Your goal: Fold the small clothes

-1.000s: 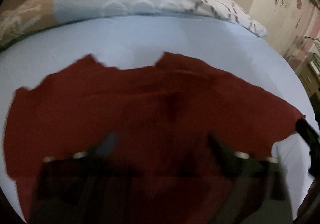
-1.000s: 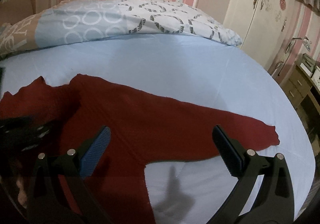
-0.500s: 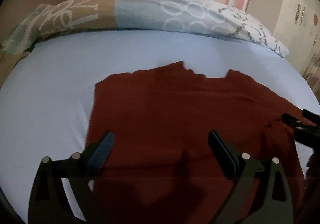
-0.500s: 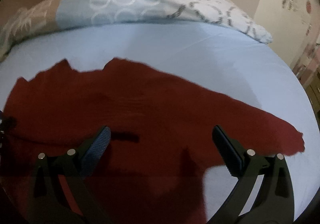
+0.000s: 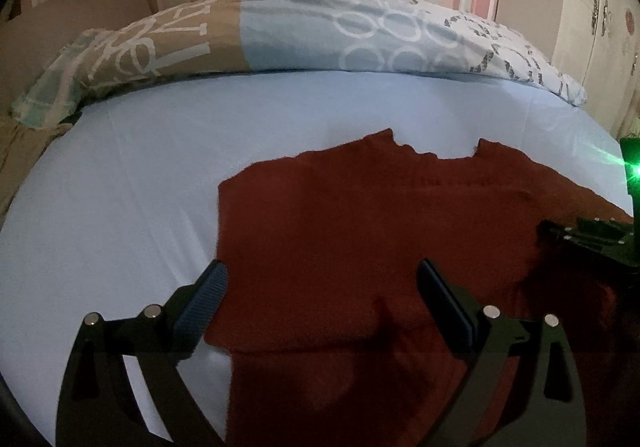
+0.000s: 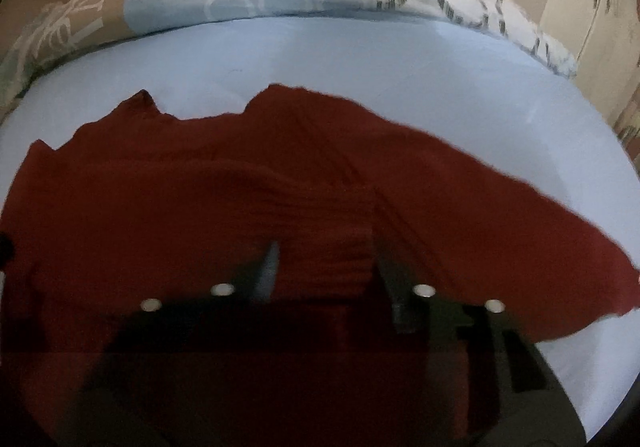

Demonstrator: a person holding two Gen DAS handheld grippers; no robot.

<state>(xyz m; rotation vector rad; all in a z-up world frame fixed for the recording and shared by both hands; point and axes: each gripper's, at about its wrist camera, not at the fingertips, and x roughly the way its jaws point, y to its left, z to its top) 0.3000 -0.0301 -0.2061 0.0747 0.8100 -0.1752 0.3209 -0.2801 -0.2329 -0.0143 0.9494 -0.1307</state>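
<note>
A dark red knitted sweater (image 5: pixel 380 223) lies flat on the light blue bed sheet (image 5: pixel 120 183), its neckline toward the pillows. Its left sleeve is folded in over the body. My left gripper (image 5: pixel 320 287) is open and empty, low over the sweater's left edge. In the right wrist view the sweater (image 6: pixel 200 187) fills the lower frame, with its right sleeve stretched out to the right. My right gripper (image 6: pixel 324 263) is blurred and down on the sweater's body, its jaws half closed around a bunched ridge of knit. The right gripper also shows at the left wrist view's right edge (image 5: pixel 588 231).
A patterned duvet (image 5: pixel 320 39) is rolled along the far side of the bed below a striped wall. A brown pillow (image 5: pixel 72 19) lies at far left. A white wardrobe (image 5: pixel 600 7) stands at the right. The sheet (image 6: pixel 440 79) is bare beyond the sweater.
The left gripper has pulled back left, leaving the left sleeve folded over the body. The right gripper has dropped onto the sweater and its jaws have narrowed on the knit.
</note>
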